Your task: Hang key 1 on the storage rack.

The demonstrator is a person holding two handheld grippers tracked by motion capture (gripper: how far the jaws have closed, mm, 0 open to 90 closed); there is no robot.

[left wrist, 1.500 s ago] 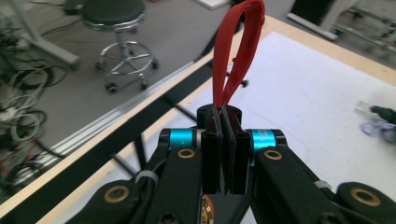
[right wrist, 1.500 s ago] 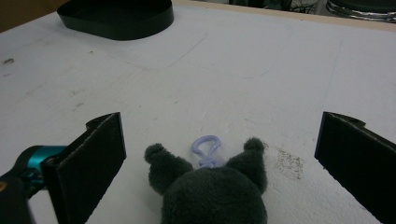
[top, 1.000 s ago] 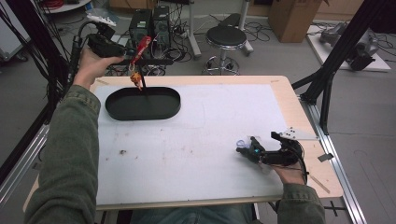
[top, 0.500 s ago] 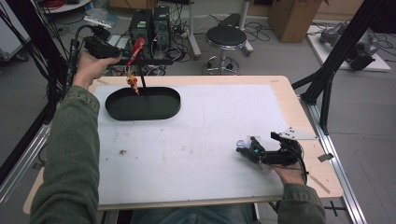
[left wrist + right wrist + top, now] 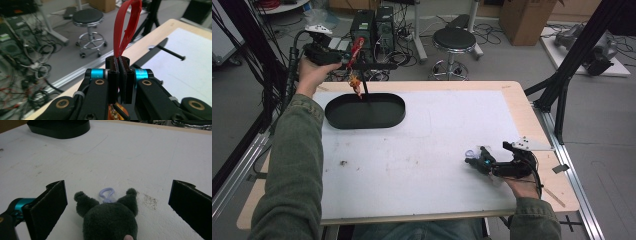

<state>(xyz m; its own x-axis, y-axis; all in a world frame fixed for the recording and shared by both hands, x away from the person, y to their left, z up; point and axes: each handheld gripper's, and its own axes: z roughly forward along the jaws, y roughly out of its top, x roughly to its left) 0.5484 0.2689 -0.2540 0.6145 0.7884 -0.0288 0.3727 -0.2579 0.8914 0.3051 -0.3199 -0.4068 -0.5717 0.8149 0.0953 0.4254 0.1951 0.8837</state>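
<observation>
My left gripper [image 5: 348,59] is held up past the table's far left edge, just behind a black oval tray [image 5: 365,111]. Its jaws are shut on a red strap loop [image 5: 126,27], which stands up above the fingertips [image 5: 113,65]. A small orange charm [image 5: 356,81] dangles under it over the tray's back rim. My right gripper [image 5: 479,161] rests on the white mat at the near right, open. A dark grey plush toy [image 5: 110,222] with a lilac clip [image 5: 107,194] lies between its wide-apart jaws, touching neither.
A thin black rod [image 5: 366,92] stands at the tray's back rim. The white mat [image 5: 427,140] covers most of the wooden table. Beyond the far edge are a stool [image 5: 454,39], computer cases and floor cables. A black frame post [image 5: 562,85] rises at the right.
My left gripper has shifted slightly to the left with the red strap and the charm. The right gripper and the plush toy have stayed put.
</observation>
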